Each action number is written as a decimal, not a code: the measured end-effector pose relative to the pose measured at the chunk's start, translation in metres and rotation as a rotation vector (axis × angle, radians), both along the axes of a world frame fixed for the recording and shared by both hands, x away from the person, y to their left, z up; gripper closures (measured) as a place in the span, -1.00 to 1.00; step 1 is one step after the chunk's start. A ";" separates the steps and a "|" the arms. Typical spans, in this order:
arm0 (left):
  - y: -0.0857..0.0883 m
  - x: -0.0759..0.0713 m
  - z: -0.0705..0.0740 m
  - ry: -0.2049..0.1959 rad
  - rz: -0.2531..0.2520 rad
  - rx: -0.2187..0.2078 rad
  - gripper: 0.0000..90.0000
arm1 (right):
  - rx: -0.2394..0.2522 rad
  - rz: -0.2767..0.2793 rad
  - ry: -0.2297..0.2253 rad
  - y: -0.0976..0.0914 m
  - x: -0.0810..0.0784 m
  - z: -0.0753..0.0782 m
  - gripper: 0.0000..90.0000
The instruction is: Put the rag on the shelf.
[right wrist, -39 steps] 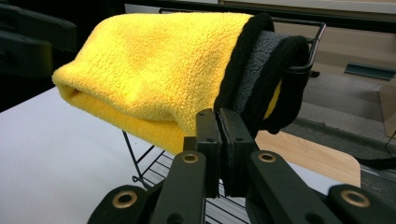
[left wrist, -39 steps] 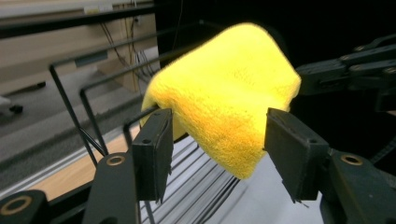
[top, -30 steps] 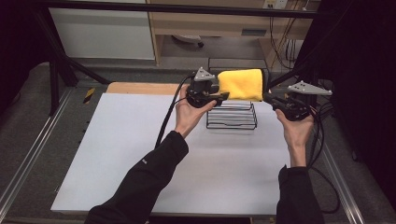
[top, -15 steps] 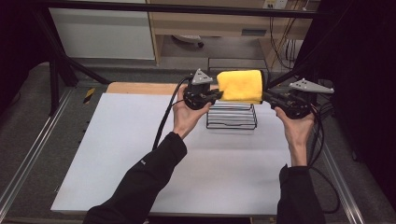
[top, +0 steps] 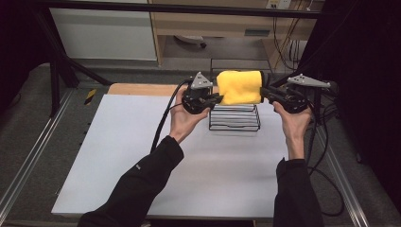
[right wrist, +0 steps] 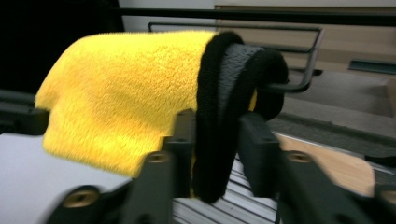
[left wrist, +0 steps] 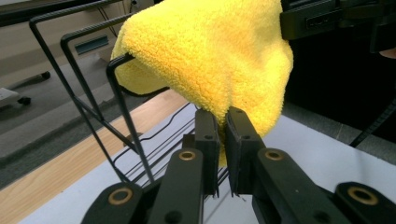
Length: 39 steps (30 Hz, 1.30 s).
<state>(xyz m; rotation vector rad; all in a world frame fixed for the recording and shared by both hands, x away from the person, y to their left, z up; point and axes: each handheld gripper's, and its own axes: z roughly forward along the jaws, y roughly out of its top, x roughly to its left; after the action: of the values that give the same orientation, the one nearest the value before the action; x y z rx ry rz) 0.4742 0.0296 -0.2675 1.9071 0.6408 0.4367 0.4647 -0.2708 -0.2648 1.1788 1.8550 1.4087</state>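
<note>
Holding: we have a yellow cloth pinched at both ends, one tool on each side.
Left tool: its jaws are squeezed tight on the near corner of the yellow cloth; we see that corner pressed between the two black jaws in the left gripper view.
Right tool: its jaws have just been closing in, and a black edge of the cloth hangs between them; we cannot tell if the pads press on it yet.
Cloth place: it drapes over the top bars of a black wire rack, up off the table.
Rack place: it stands on the white table, near the far edge, between our two hands.
Far side: a strip of wood runs behind the white top.
</note>
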 end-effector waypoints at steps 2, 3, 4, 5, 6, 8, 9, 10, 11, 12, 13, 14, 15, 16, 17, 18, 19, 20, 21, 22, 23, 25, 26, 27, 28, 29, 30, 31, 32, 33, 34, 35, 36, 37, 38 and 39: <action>0.001 0.001 0.000 0.008 -0.004 -0.008 0.87 | 0.037 0.016 0.003 -0.003 -0.002 -0.002 0.82; 0.000 0.001 -0.001 0.009 -0.005 -0.008 0.87 | 0.046 0.019 0.001 -0.004 -0.004 -0.002 0.85; -0.001 0.001 -0.001 0.010 -0.006 -0.009 0.86 | 0.035 0.014 0.000 -0.004 -0.008 0.000 0.88; -0.003 0.001 -0.002 0.010 -0.007 -0.013 0.86 | 0.035 0.014 0.000 -0.004 -0.008 0.000 0.88; -0.005 0.001 -0.003 0.009 -0.009 -0.014 0.86 | 0.026 0.008 -0.004 -0.005 -0.010 0.002 0.88; -0.009 0.001 -0.005 0.008 -0.015 -0.020 0.86 | 0.015 -0.003 -0.010 -0.006 -0.015 0.005 0.88; -0.012 0.001 -0.006 0.010 -0.018 -0.023 0.86 | 0.010 -0.011 -0.014 -0.008 -0.017 0.007 0.88; -0.014 0.001 -0.007 0.009 -0.019 -0.022 0.86 | 0.009 -0.019 -0.014 -0.010 -0.018 0.008 0.88; -0.016 0.002 -0.008 0.007 -0.017 -0.019 0.86 | 0.002 -0.031 -0.010 -0.012 -0.018 0.007 0.88; -0.018 0.002 -0.009 0.006 -0.014 -0.012 0.85 | -0.007 -0.038 -0.009 -0.013 -0.016 0.005 0.88; -0.019 0.003 -0.011 0.000 -0.007 0.001 0.84 | -0.018 -0.044 -0.003 -0.012 -0.014 0.003 0.88; -0.019 0.004 -0.013 -0.007 0.002 0.016 0.84 | -0.018 -0.044 -0.003 -0.012 -0.014 0.003 0.88; -0.019 0.005 -0.015 -0.011 0.009 0.024 0.83 | -0.028 -0.049 -0.003 -0.011 -0.012 0.000 0.87; -0.018 0.007 -0.017 -0.010 0.017 0.028 0.83 | -0.035 -0.051 0.000 -0.010 -0.009 -0.003 0.87; -0.018 0.008 -0.019 -0.008 0.022 0.032 0.82 | -0.041 -0.053 0.003 -0.009 -0.007 -0.006 0.86; -0.017 0.010 -0.020 -0.006 0.028 0.033 0.81 | -0.047 -0.052 -0.004 -0.007 -0.005 -0.010 0.85; -0.016 0.011 -0.021 -0.003 0.030 0.028 0.80 | -0.046 -0.052 -0.007 -0.007 -0.004 -0.013 0.85; -0.015 0.011 -0.021 -0.003 0.029 0.022 0.78 | -0.043 -0.051 -0.011 -0.006 -0.003 -0.015 0.84; -0.015 0.011 -0.021 -0.004 0.028 0.018 0.76 | -0.039 -0.050 -0.020 -0.006 -0.004 -0.016 0.83; -0.014 0.010 -0.021 -0.005 0.026 0.017 0.72 | -0.037 -0.046 -0.025 -0.007 -0.004 -0.016 0.81; -0.013 0.010 -0.020 -0.006 0.024 0.017 0.69 | -0.035 -0.043 -0.027 -0.007 -0.005 -0.016 0.78; -0.012 0.008 -0.019 -0.011 0.020 0.018 0.60 | -0.033 -0.034 -0.033 -0.008 -0.007 -0.014 0.67; -0.011 0.007 -0.018 -0.014 0.020 0.019 0.56 | -0.039 -0.030 -0.039 -0.008 -0.008 -0.013 0.61; -0.011 0.006 -0.017 -0.016 0.019 0.022 0.52 | -0.044 -0.029 -0.043 -0.008 -0.010 -0.012 0.55; -0.010 0.006 -0.016 -0.017 0.019 0.025 0.46 | -0.045 -0.023 -0.044 -0.008 -0.011 -0.011 0.48; -0.009 0.005 -0.015 -0.013 0.015 0.027 0.40 | -0.042 -0.021 -0.049 -0.008 -0.012 -0.010 0.39; -0.008 0.004 -0.015 -0.008 0.011 0.027 0.32 | -0.041 -0.020 -0.053 -0.007 -0.014 -0.009 0.29; -0.007 0.004 -0.014 -0.004 0.010 0.032 0.26 | -0.043 -0.021 -0.053 -0.007 -0.015 -0.008 0.22; -0.005 0.003 -0.014 0.002 0.010 0.037 0.21 | -0.045 -0.016 -0.053 -0.007 -0.015 -0.008 0.15; -0.003 0.002 -0.014 0.008 0.007 0.041 0.16 | -0.042 -0.013 -0.051 -0.006 -0.016 -0.008 0.06; -0.001 0.000 -0.014 0.010 0.005 0.045 0.11 | -0.040 -0.014 -0.053 -0.006 -0.018 -0.008 -0.02; 0.001 -0.001 -0.013 0.010 0.007 0.054 0.05 | -0.035 -0.010 -0.050 -0.006 -0.019 -0.007 -0.07; 0.004 -0.002 -0.014 0.012 0.009 0.061 0.00 | -0.030 -0.008 -0.051 -0.006 -0.020 -0.007 -0.13; 0.007 -0.004 -0.014 0.017 0.007 0.065 -0.06 | -0.025 -0.009 -0.054 -0.006 -0.021 -0.007 -0.22; 0.010 -0.005 -0.015 0.026 0.005 0.068 -0.10 | -0.022 -0.012 -0.056 -0.006 -0.023 -0.007 -0.32; 0.013 -0.006 -0.015 0.037 0.004 0.071 -0.16 | -0.016 -0.009 -0.053 -0.005 -0.024 -0.006 -0.39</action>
<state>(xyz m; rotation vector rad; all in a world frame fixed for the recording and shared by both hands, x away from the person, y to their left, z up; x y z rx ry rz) 0.4679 0.0425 -0.2828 1.9858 0.6617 0.4326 0.4411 -0.2761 -0.2711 1.1292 1.8194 1.4041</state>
